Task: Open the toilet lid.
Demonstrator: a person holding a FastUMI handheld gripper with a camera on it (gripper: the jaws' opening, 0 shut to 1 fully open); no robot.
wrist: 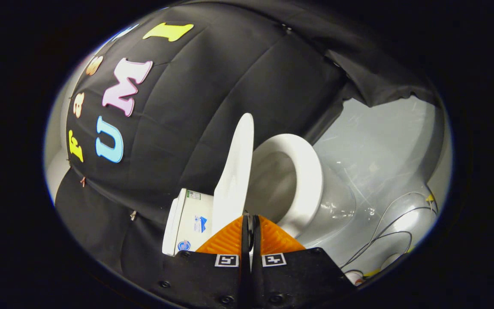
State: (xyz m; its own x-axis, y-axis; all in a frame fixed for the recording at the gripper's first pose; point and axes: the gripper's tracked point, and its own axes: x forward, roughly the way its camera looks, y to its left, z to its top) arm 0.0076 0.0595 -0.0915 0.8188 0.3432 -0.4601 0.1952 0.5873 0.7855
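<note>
You're holding the gripper (250,219) with its two fingers (230,238) pressed nearly together, only a thin slit showing between them. The lower edge of the toilet lid (235,171) is running down into that slit right at the tips, so the jaws are looking clenched on the lid's edge, though the contact itself is hidden behind the pads.

The view is rolled, so the toilet is appearing tipped on its side. The lid is standing raised, well apart from the seat ring (305,171), with a wide wedge of gap opening between them; the two are meeting only near the fingertips. The bowl (272,180) is showing open through the ring, just beyond the fingers.

The white tank (187,223) is sitting just beside the lid on its far side from the seat, touching or nearly touching it; you can't tell which. It's carrying small stickers, too small to read.

Black cloth (212,94) is hanging behind the tank and lid. Thin cables (395,223) are trailing over the pale floor (380,146) beyond the bowl.
</note>
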